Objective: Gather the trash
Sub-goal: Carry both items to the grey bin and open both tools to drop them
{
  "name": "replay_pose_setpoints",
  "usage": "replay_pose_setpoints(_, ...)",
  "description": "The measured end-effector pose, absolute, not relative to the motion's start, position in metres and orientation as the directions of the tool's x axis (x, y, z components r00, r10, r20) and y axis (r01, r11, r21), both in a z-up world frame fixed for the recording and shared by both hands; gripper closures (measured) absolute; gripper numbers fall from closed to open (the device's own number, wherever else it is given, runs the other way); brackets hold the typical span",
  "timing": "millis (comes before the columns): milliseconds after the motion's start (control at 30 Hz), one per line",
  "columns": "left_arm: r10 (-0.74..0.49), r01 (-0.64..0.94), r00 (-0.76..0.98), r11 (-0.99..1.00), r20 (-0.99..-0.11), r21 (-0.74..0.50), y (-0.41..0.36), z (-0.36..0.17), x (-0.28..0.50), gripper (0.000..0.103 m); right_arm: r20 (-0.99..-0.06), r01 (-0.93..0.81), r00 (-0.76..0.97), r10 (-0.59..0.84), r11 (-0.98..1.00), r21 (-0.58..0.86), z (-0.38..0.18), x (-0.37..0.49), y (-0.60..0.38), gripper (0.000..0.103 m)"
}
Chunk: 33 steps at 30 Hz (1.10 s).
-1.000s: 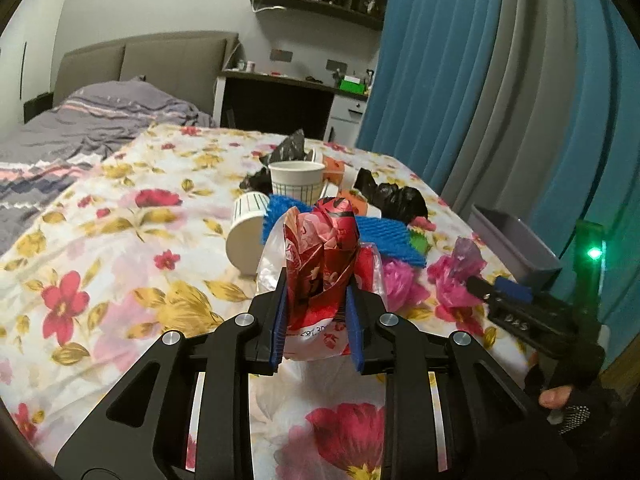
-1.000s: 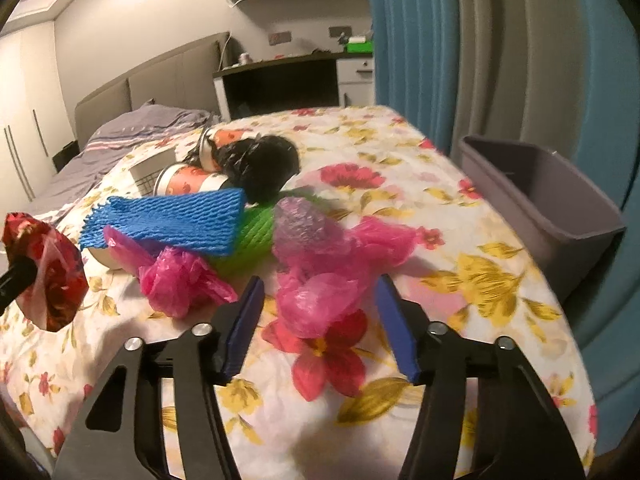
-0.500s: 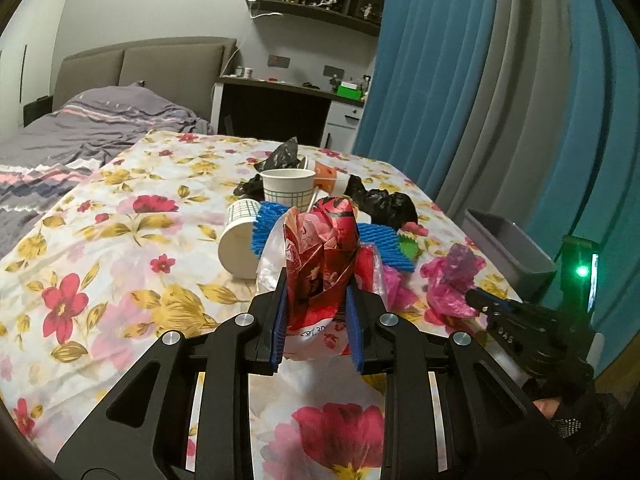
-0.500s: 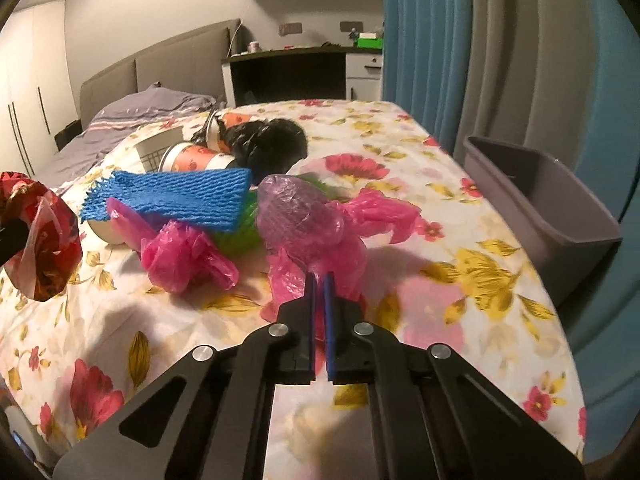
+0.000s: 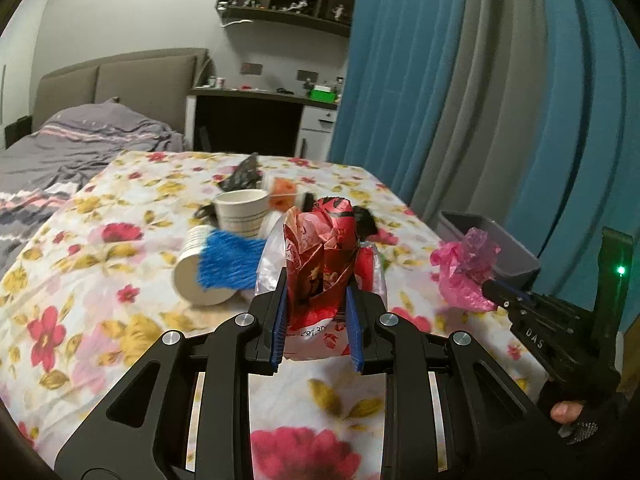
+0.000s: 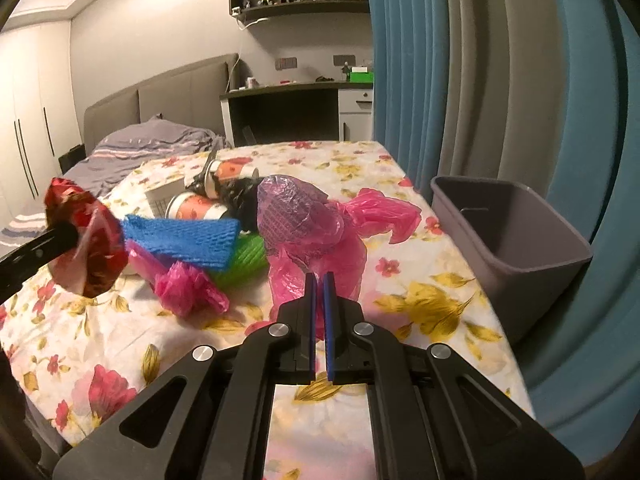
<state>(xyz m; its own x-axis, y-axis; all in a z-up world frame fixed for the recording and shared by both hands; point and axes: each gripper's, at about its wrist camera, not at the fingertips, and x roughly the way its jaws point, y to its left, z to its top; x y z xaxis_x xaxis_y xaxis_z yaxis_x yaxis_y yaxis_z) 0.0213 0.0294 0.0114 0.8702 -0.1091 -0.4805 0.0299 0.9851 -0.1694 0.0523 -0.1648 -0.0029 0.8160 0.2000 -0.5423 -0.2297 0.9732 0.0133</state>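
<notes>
Crinkled red foil wrapper (image 5: 320, 264) stands clamped in the left gripper (image 5: 316, 320); the right gripper (image 6: 319, 300) pinches a translucent pink plastic bag (image 6: 316, 236), lifted off the floral cloth (image 6: 436, 304).

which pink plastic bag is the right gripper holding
The larger pink bag, pinched and lifted by the right gripper; the small crumpled pink bag lies untouched on the tablecloth.

A white cloth (image 6: 400, 184) patterned with red and yellow flowers is covering the table. A red-and-white wrapper (image 5: 324, 256), a pink plastic bag (image 6: 320, 236), blue foam netting (image 6: 180, 240) and a grey bin (image 6: 520, 224) are showing against teal-and-grey curtains (image 6: 480, 60).
</notes>
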Motion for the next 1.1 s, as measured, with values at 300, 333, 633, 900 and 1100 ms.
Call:
replay_pose_setpoints(300, -0.229, 0.181, 0.847, 0.973, -0.479, -0.145, -0.031, 0.039, 0.067, 0.079, -0.491, -0.168, 0.858, 0.149, 0.986, 0.007, 0.021, 0.056, -0.206, 0.099)
replay_pose_setpoints(333, -0.243, 0.198, 0.846, 0.97, -0.475, -0.142, -0.039, 0.042, 0.073, 0.079, -0.487, -0.16, 0.862, 0.143, 0.987, 0.006, 0.023, 0.057, -0.21, 0.099)
replay_pose_setpoints(633, -0.362, 0.331, 0.819, 0.932, -0.445, -0.149, -0.113, 0.07, 0.147, 0.079, -0.405, -0.052, 0.913, 0.04, 0.998, -0.018, 0.05, 0.085, -0.265, 0.099)
replay_pose_setpoints(900, -0.417, 0.414, 0.793, 0.904, -0.445, -0.109, -0.185, 0.072, 0.209, 0.079, -0.35, 0.051, 0.935, -0.054, 0.999, -0.018, 0.057, 0.118, -0.309, 0.099)
replay_pose_setpoints(1100, -0.451, 0.443, 0.752, 0.886, -0.48, -0.139, -0.222, 0.055, 0.245, 0.079, -0.362, 0.08, 0.929, -0.079, 0.997, -0.013, 0.049, 0.141, -0.325, 0.099)
